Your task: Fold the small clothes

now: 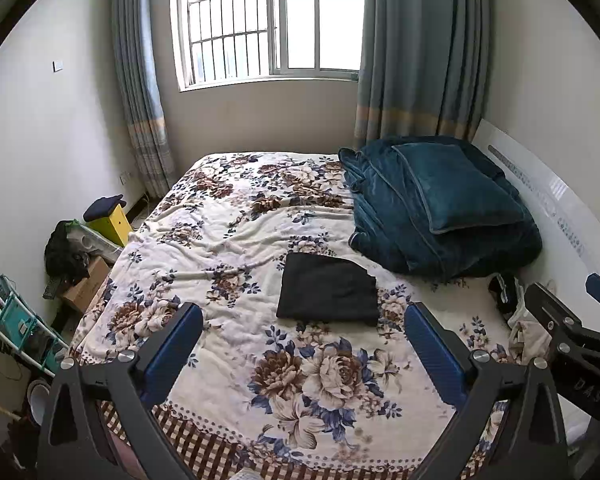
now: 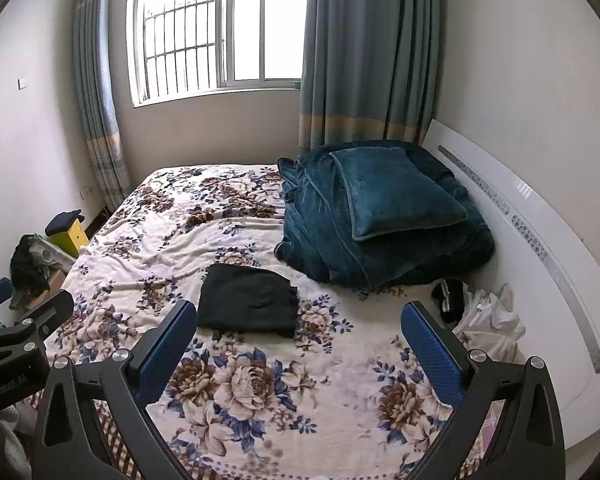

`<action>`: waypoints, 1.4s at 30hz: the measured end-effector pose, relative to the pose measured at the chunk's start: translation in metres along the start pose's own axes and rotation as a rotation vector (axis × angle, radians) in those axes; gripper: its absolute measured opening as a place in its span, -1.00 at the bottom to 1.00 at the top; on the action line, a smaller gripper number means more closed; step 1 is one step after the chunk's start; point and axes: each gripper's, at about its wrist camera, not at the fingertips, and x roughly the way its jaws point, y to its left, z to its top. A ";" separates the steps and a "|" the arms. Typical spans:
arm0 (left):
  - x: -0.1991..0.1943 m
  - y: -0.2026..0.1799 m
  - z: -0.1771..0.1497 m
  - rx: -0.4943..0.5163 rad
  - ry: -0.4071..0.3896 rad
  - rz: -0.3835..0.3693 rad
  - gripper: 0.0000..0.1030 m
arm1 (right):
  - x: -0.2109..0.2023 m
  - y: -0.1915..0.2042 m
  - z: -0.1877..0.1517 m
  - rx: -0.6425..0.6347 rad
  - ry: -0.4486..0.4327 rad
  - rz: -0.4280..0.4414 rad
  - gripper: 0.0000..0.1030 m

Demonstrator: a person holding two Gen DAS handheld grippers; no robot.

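Note:
A folded black garment (image 1: 327, 288) lies flat on the floral bedspread (image 1: 228, 232), also in the right wrist view (image 2: 247, 300). A small heap of unfolded white and black clothes (image 2: 480, 320) lies by the headboard at right; it shows in the left wrist view (image 1: 516, 312). My left gripper (image 1: 304, 320) is open and empty, held above the bed's near end, short of the black garment. My right gripper (image 2: 300, 318) is open and empty, beside the left one, with the heap just past its right finger.
A folded teal blanket with a pillow (image 2: 384, 212) sits at the back right. The white headboard (image 2: 540, 248) runs along the right. Boxes, a yellow stool (image 1: 110, 222) and a teal rack (image 1: 16, 320) crowd the floor at left. A window (image 1: 268, 20) and curtains stand behind.

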 end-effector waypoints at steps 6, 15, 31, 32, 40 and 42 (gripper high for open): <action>-0.001 0.000 0.001 -0.001 -0.002 -0.001 1.00 | -0.002 0.001 0.000 0.002 -0.001 0.001 1.00; -0.003 -0.001 0.002 -0.002 0.004 0.001 1.00 | -0.004 0.002 -0.002 -0.003 0.000 0.001 1.00; -0.005 -0.001 0.000 -0.005 0.002 0.004 1.00 | -0.003 0.001 -0.002 -0.003 0.005 0.018 1.00; -0.004 -0.001 0.000 -0.005 0.002 0.004 1.00 | -0.003 0.000 -0.002 -0.003 0.005 0.020 1.00; -0.004 0.000 0.000 -0.007 0.002 0.004 1.00 | -0.001 -0.002 -0.001 -0.008 0.004 0.022 1.00; -0.004 -0.001 -0.001 -0.007 -0.002 0.010 1.00 | -0.001 -0.002 -0.001 -0.006 0.005 0.024 1.00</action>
